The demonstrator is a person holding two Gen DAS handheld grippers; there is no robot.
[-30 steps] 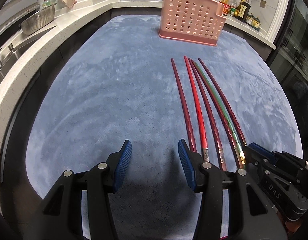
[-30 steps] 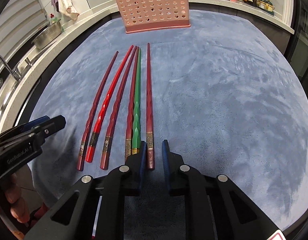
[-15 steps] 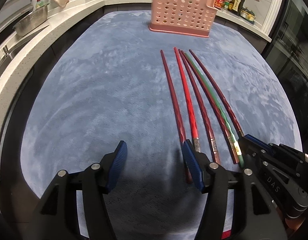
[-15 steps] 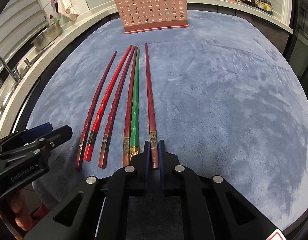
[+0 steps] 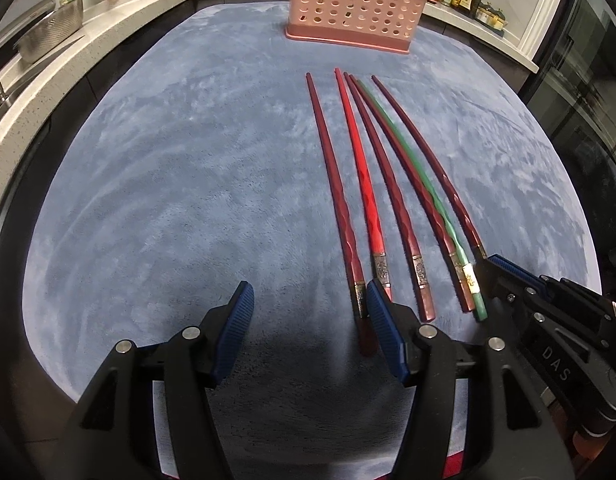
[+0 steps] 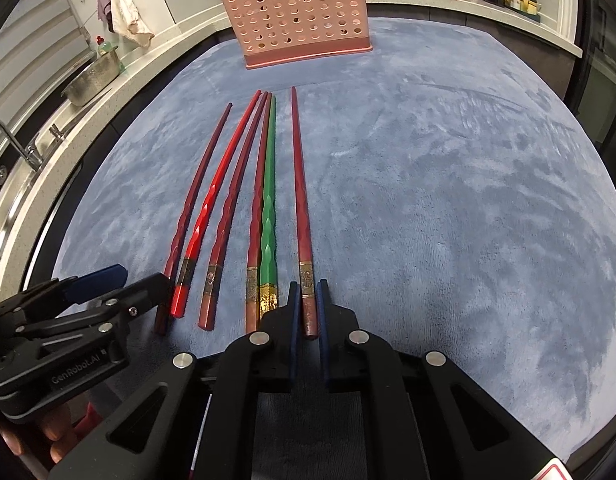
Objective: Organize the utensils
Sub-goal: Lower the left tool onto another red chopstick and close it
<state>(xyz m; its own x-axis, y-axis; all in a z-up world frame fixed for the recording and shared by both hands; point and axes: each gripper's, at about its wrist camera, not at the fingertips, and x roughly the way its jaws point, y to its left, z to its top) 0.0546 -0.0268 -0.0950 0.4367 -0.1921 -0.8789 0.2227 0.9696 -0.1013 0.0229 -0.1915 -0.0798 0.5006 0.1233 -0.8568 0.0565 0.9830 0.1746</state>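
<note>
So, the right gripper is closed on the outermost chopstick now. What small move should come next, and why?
Probably a short lift of the right gripper straight up. Its pads are shut on the handle end of the dark red chopstick, which lies flat on the blue mat apart from the green chopstick. Raising it first clears the mat before carrying it to the pink basket.

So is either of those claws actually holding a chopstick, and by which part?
The right gripper pinches the rightmost dark red chopstick at its thick banded end. The left gripper is open, holding nothing.
</note>
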